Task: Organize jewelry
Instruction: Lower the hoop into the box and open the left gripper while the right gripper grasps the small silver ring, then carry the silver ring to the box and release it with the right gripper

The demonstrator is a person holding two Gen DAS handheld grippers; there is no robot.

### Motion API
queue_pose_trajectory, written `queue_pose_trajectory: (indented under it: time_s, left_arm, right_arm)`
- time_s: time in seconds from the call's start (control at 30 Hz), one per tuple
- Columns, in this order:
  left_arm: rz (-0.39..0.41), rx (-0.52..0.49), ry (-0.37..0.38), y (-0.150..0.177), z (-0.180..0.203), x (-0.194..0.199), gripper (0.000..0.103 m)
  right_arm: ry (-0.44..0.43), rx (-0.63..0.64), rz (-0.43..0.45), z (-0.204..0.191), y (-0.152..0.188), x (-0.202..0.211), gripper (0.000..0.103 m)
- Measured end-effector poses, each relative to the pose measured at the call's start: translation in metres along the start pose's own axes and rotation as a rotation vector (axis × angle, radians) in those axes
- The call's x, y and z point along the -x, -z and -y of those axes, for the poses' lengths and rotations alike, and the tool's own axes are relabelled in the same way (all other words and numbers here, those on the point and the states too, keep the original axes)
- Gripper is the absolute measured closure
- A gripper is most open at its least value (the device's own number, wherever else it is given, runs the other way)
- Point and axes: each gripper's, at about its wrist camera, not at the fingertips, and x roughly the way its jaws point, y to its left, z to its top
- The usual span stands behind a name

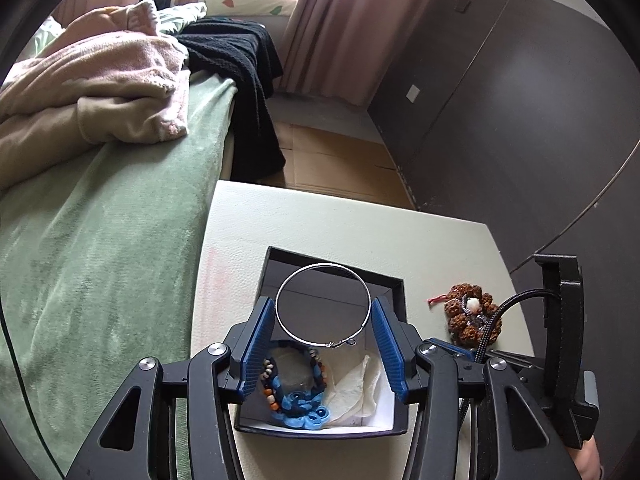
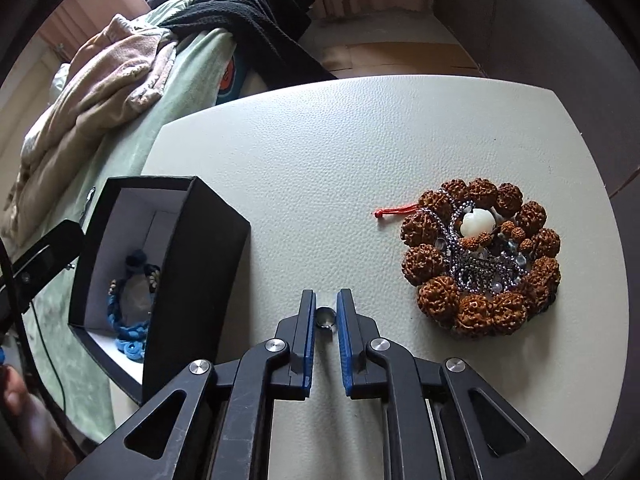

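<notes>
The black box stands at the table's left edge. The bead pile sits on the right. Between them the table top is bare and wide.

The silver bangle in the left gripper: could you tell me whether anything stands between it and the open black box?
Nothing visible does. The silver bangle sits between the left gripper's fingers directly over the open black box. Below it lie only the blue bracelet and white paper, already in the box.
</notes>
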Motion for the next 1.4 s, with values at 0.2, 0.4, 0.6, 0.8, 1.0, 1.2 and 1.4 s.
queue_pose_trajectory:
  time_s: [0.2,0.4,0.6,0.8,1.0,1.2,1.4]
  left_arm:
    - [-0.010,0.016,0.015,-0.002,-0.001,0.001,0.038]
    - [-0.012,0.050,0.017,-0.002,-0.010,0.004,0.038]
    - [0.001,0.073,0.014,-0.003,-0.017,0.009,0.038]
    - [0.009,0.093,0.012,-0.004,-0.024,0.015,0.038]
    - [0.016,0.094,0.013,-0.004,-0.027,0.020,0.038]
    - [0.036,0.106,-0.003,-0.005,-0.033,0.024,0.037]
    - [0.055,0.119,-0.019,-0.006,-0.036,0.028,0.037]
  right_arm:
    - [-0.052,-0.033,0.031,0.008,-0.002,0.011,0.099]
    - [-0.029,0.017,0.018,-0.001,-0.002,0.016,0.099]
    - [0.014,0.058,0.028,-0.010,-0.002,0.011,0.048]
    - [0.124,0.136,-0.015,-0.021,0.004,-0.006,0.077]
    - [0.078,0.093,-0.003,-0.015,0.003,0.001,0.088]
    - [-0.103,0.053,0.125,-0.015,-0.002,0.041,0.088]
    - [-0.401,0.023,0.225,-0.028,-0.006,0.067,0.079]
